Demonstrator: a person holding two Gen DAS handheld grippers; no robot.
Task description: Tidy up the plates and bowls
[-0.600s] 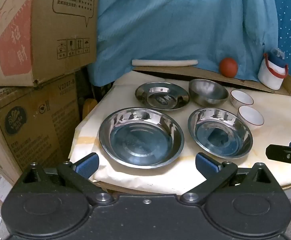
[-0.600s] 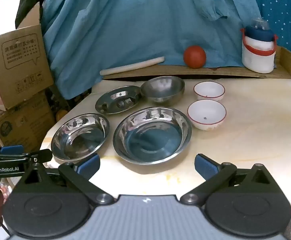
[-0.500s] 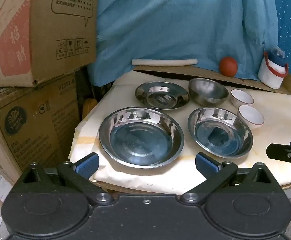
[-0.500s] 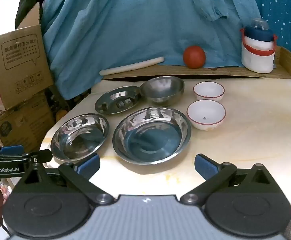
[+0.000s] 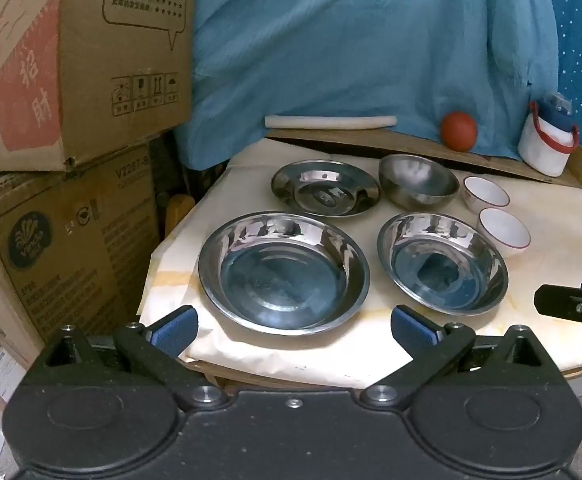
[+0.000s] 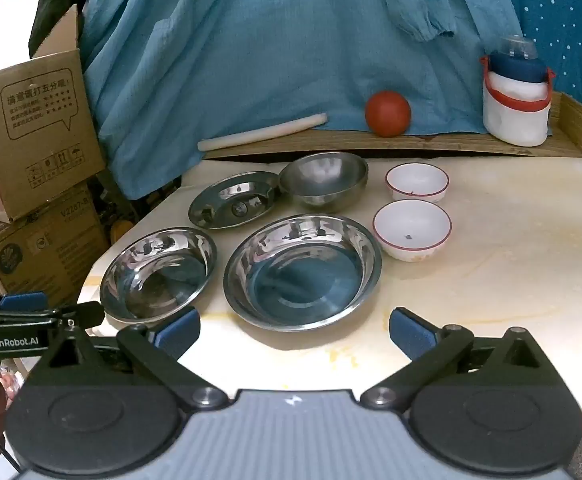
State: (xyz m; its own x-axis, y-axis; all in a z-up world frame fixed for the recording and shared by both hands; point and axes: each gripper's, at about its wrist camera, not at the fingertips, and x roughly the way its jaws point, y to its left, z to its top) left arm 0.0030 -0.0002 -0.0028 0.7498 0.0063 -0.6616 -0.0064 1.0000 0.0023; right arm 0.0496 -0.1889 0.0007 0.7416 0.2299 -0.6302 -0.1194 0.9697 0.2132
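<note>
In the left wrist view, the left gripper (image 5: pixel 293 322) has its jaws wide and empty. A big metal plate (image 5: pixel 283 272) sits at 12 o'clock on the surface (image 5: pixel 551 248).

In the right wrist view, the right gripper (image 6: pixel 295 330) is wide too, holding nothing. Another metal plate (image 6: pixel 302 271) sits at 12 o'clock, a white bowl (image 6: pixel 412 229) at 1. Shiny rims might slip and clang.

Three shallow plates (image 6: pixel 302 270) and a round bowl (image 6: pixel 325 178) are polished metal, glossy enough to mirror the blue cloth (image 6: pixel 271 40) hanging behind them, which is soft, matt and wrinkled. Two small bowls (image 6: pixel 412 229) look like smooth glazed white ceramic with red rims. The tabletop (image 6: pixel 511 260) is smooth and pale, the rear shelf (image 6: pixel 431 142) bare wood, the boxes (image 5: pixel 71 60) matt brown cardboard.
</note>
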